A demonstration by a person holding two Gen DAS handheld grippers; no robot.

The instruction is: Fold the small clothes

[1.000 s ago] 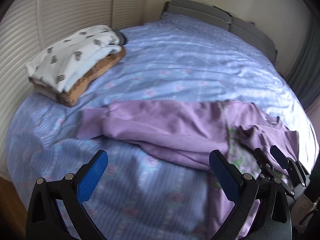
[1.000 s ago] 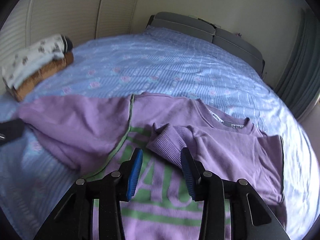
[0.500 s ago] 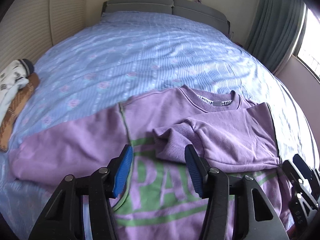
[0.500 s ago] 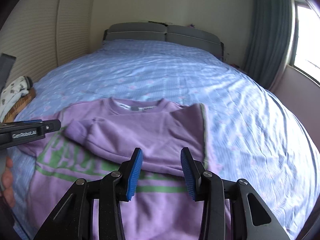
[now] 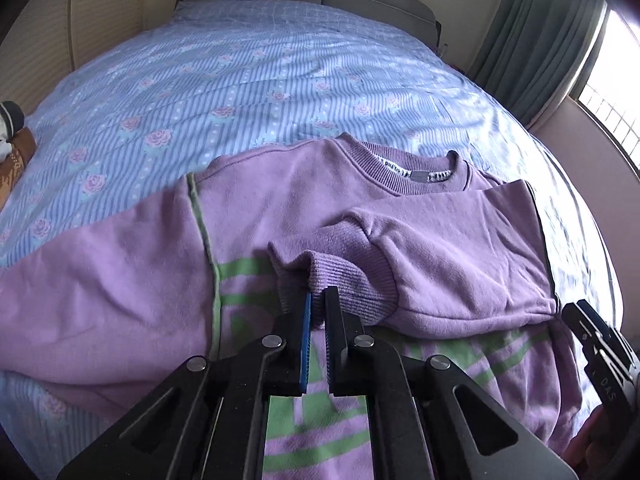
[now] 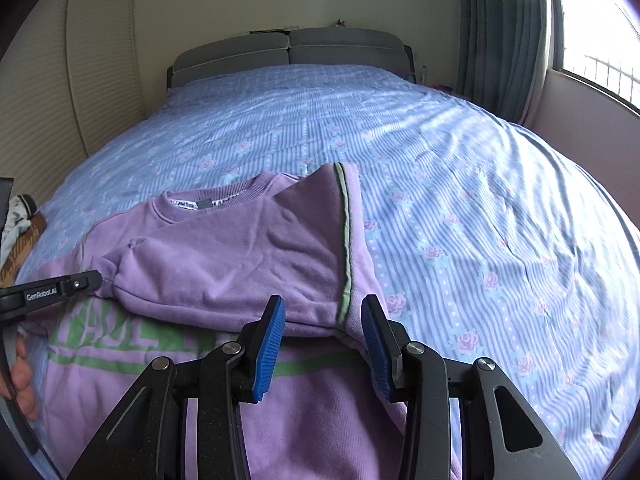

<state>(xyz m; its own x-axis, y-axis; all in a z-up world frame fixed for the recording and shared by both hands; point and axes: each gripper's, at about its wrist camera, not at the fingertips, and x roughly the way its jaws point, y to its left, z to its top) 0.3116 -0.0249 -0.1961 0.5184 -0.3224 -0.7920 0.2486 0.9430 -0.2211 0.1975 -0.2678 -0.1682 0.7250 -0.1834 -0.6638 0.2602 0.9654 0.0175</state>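
A purple sweatshirt (image 5: 280,200) with green lettering lies face up on the bed, also in the right wrist view (image 6: 240,248). One sleeve is folded across the chest. My left gripper (image 5: 318,300) is shut on that sleeve's ribbed cuff (image 5: 340,276); it shows at the left of the right wrist view (image 6: 96,278). My right gripper (image 6: 324,336) is open, its jaws on either side of the green-piped shoulder seam (image 6: 347,264) at the fold's edge, holding nothing. It appears at the right edge of the left wrist view (image 5: 592,332).
The bed has a blue striped floral cover (image 6: 460,184) and a grey headboard (image 6: 288,48). Folded clothes (image 6: 20,228) lie at the left edge. Curtains (image 6: 504,40) and a window are on the right.
My left gripper has closed from open onto the sleeve cuff. Both grippers moved right over the sweatshirt; my right gripper now straddles the shoulder seam.
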